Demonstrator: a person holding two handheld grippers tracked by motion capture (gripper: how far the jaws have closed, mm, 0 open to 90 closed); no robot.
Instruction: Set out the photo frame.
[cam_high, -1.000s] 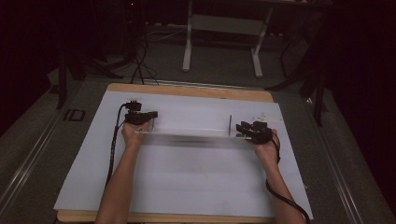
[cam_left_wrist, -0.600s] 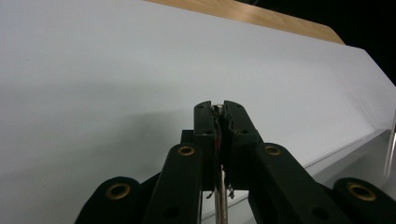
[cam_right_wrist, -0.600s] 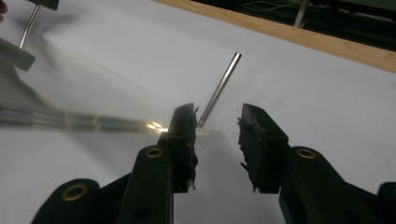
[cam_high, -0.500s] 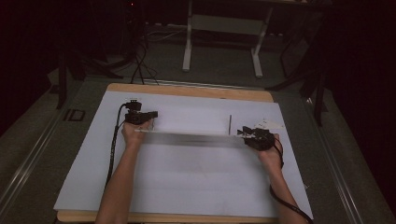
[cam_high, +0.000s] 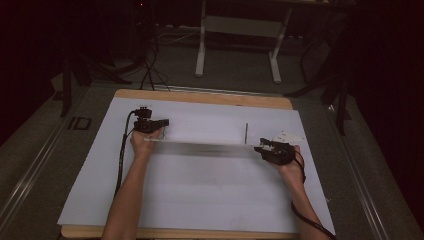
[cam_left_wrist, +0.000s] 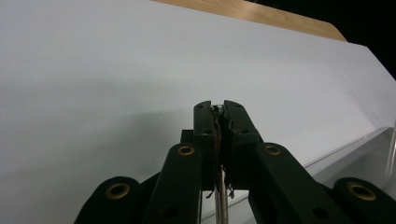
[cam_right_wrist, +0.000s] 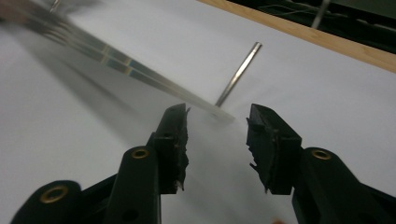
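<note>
Long clear acrylic strip (cam_high: 200, 148) across white sheet (cam_high: 200, 200), running 9-to-3 o'clock in high view, mid-table. Left end pinched edge-on in left gripper (cam_high: 161, 123); jaws pressed together on thin edge of strip (cam_left_wrist: 355, 144), seen in left gripper view, strip trailing off toward 4 o'clock. Left hand (cam_high: 144, 142) at 9 o'clock end of strip, cable (cam_high: 121, 160) trailing back along forearm toward 6 o'clock.

Right gripper (cam_high: 258, 148) at 3 o'clock end of strip, right hand (cam_high: 290, 167) behind it. Jaws spread, just been opening; near end of strip (cam_right_wrist: 140, 74) lying ahead of jaws at 12 o'clock, between their line, pads not pressing on it. Strip blurred, rainbow sheen along it, running off to 10 o'clock in right gripper view.

Thin metal rod (cam_right_wrist: 239, 73) just past strip end, pointing to 1 o'clock in right gripper view; in high view short dark rod (cam_high: 246, 133) at 12 o'clock of strip's right end, cannot tell whether touching. Small white paper scrap (cam_high: 289, 137) at 1 o'clock of right gripper. Wooden table edge (cam_high: 200, 96) along far side at 12 o'clock.
</note>
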